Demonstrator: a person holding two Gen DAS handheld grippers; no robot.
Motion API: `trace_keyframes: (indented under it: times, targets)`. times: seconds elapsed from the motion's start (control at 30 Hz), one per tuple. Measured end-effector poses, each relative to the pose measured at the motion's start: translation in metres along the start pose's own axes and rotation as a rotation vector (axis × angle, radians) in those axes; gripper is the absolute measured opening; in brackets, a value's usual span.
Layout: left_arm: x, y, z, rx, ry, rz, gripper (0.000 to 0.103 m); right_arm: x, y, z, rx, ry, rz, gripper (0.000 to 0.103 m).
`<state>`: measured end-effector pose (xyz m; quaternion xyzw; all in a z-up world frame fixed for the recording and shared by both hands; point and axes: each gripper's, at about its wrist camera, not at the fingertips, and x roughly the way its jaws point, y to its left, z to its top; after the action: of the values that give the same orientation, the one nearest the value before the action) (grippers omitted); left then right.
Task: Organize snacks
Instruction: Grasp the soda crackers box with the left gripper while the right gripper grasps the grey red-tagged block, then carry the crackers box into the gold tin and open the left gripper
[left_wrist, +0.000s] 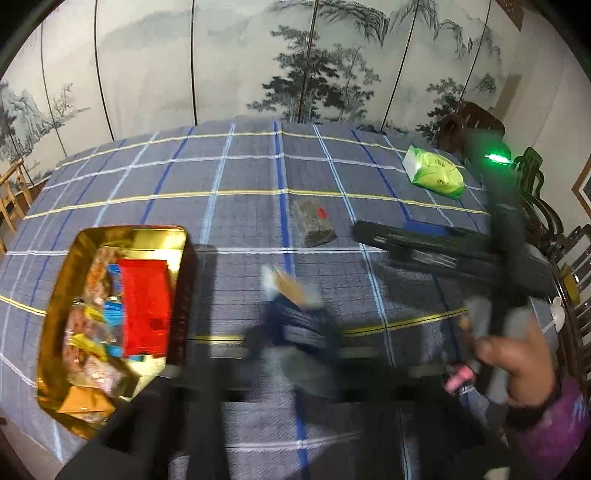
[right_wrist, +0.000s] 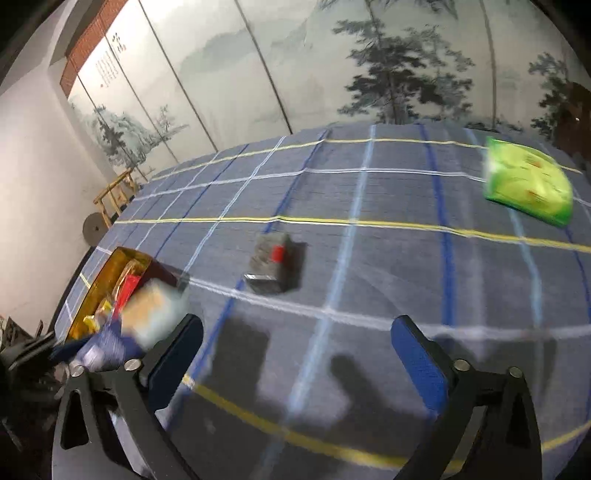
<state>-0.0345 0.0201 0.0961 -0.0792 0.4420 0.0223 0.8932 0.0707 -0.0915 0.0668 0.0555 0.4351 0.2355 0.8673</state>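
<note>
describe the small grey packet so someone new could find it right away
Start at the blue plaid tablecloth covering the table. Between the gold tray on the left and the green bag at the far right, one small packet lies alone mid-table. It is dark grey with a red mark.

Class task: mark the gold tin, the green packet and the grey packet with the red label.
gold tin (left_wrist: 162, 236): left wrist view, on its far rim.
green packet (right_wrist: 528, 181): right wrist view, middle of its face.
grey packet (right_wrist: 271, 258): right wrist view, its top, beside the red label.
</note>
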Motion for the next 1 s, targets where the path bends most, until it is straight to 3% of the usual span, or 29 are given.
trace_keyframes:
  times: [0.1,0.27,0.37,0.43,0.47,0.53,0.57,0.67,0.8,0.93,1.0]
  targets:
    - [-0.001,0.016,0.003,-0.015,0.001,0.002,0.002,0.024,0.015,0.013,-0.017,0.024,-0.026,0.091]
    - [0.014,0.030,-0.004,-0.016,0.079,-0.070,0.005,0.052,0.029,0.030,-0.028,0.057,-0.073,0.091]
    - [0.020,0.020,-0.012,0.036,0.122,-0.114,0.029,0.068,0.036,0.034,-0.053,0.084,-0.126,0.091]
    - [0.025,0.010,-0.018,0.057,0.138,-0.112,0.058,0.079,0.037,0.036,-0.065,0.102,-0.136,0.091]
    - [0.027,0.006,-0.021,0.064,0.139,-0.110,0.059,0.086,0.038,0.037,-0.070,0.118,-0.143,0.089]
    - [0.030,0.001,-0.025,0.075,0.139,-0.087,0.060,0.098,0.039,0.037,-0.088,0.152,-0.158,0.070]
    - [0.034,-0.002,-0.025,0.081,0.141,-0.077,0.063,0.104,0.038,0.037,-0.089,0.170,-0.158,0.048]
    - [0.052,-0.005,-0.030,0.068,0.200,-0.082,0.067,0.101,0.032,0.034,-0.106,0.157,-0.154,0.037]
    - [0.069,-0.010,-0.039,0.075,0.244,-0.066,0.067,0.085,0.020,0.022,-0.113,0.130,-0.130,0.036]
    - [0.083,-0.011,-0.043,0.083,0.265,-0.020,0.070,0.038,-0.004,0.003,-0.054,0.059,-0.094,0.036]
    - [0.089,-0.005,-0.045,0.048,0.288,-0.049,0.070,0.012,-0.013,-0.012,-0.046,0.024,-0.107,0.036]
